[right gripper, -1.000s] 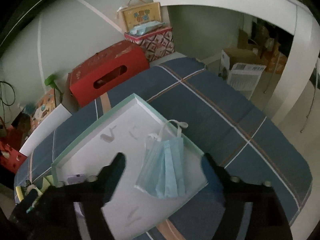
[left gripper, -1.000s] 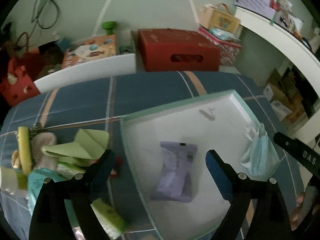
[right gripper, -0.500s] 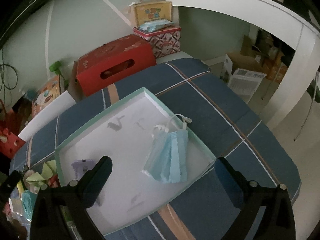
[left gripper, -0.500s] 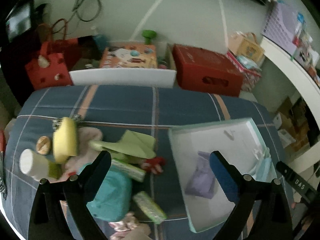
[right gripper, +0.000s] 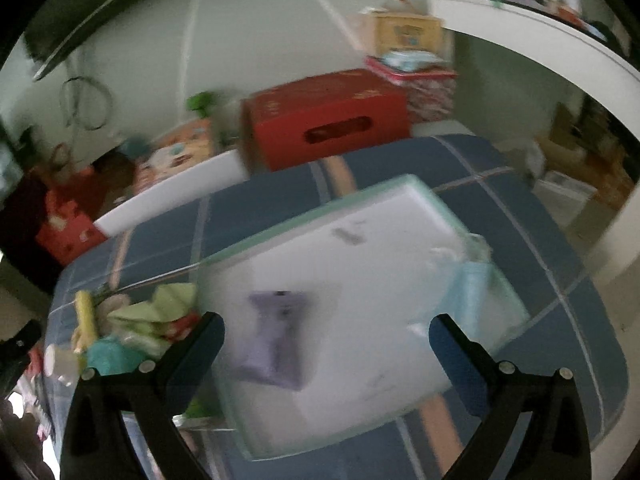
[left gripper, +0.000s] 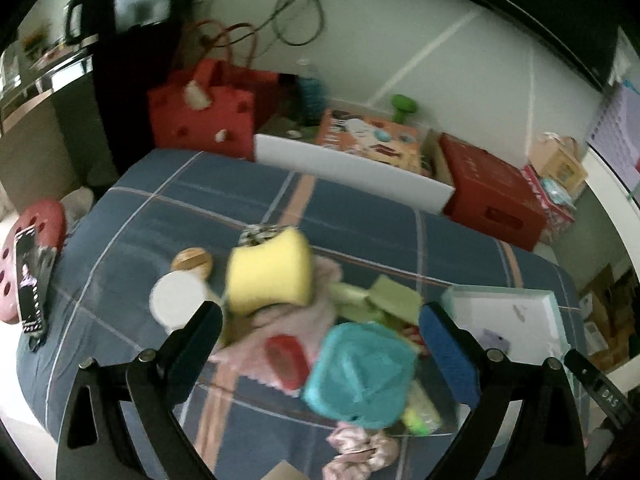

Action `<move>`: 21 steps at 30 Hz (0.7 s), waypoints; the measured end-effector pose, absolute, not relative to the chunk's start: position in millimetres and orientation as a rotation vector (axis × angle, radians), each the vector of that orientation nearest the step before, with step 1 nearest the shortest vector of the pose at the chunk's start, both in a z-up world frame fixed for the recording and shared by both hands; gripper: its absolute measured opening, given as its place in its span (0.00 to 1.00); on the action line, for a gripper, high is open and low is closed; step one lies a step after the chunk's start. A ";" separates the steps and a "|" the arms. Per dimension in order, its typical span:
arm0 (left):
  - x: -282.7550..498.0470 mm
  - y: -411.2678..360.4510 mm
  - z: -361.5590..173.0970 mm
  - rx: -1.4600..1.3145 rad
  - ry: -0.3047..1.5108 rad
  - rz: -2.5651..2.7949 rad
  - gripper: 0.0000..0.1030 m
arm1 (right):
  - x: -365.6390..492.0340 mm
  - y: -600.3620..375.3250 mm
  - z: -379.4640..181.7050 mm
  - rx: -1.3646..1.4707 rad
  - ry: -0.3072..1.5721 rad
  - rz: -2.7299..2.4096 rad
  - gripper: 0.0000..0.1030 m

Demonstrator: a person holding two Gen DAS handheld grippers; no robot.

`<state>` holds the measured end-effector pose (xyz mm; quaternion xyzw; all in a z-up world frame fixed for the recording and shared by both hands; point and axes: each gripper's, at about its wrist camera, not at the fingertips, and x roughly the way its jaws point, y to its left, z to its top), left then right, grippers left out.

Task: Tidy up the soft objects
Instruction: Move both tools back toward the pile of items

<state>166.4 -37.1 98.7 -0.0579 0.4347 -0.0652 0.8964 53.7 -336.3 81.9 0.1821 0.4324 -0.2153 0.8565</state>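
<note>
Soft objects lie in two groups on a bench covered in blue plaid cloth [left gripper: 360,208]. The largest thing is a shallow white tray with a pale green rim [right gripper: 304,220], holding a lilac soft packet [right gripper: 276,340] and pale blue face masks [right gripper: 476,296] at its right edge. A second ago both claws hung over this tray; now the left claw [left gripper: 320,336] has swung over the loose pile beside it, so both deliveries look finished and another pick is probably next. The right claw [right gripper: 326,344], empty above the tray, has just opened wide. The left claw is spread with nothing between its jaws. In the pile, a teal pouch [left gripper: 360,376] lies flat, and a yellow sponge block [left gripper: 268,272] has its long axis across the left wrist view.
</note>
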 end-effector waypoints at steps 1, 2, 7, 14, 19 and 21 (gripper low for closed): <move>165.1 -30.5 97.0 -0.130 0.904 -0.129 0.96 | 56.5 -328.5 82.9 0.376 0.904 -0.426 1.00; 164.0 -24.3 94.8 -0.144 0.908 -0.123 0.96 | 59.4 -322.0 83.5 0.372 0.900 -0.401 1.00; 157.5 -7.5 82.3 -0.170 0.932 -0.100 0.96 | 70.6 -287.8 82.3 0.324 0.902 -0.312 1.00; 144.5 -3.3 39.7 -0.165 1.051 -0.065 0.96 | 79.4 -250.4 68.4 0.260 0.939 -0.205 1.00; 130.6 -2.1 17.6 -0.171 1.102 -0.060 0.96 | 77.8 -226.7 48.5 0.237 0.994 -0.145 1.00; 125.7 -4.0 11.0 -0.162 1.114 -0.060 0.96 | 76.5 -218.2 42.1 0.226 1.012 -0.127 1.00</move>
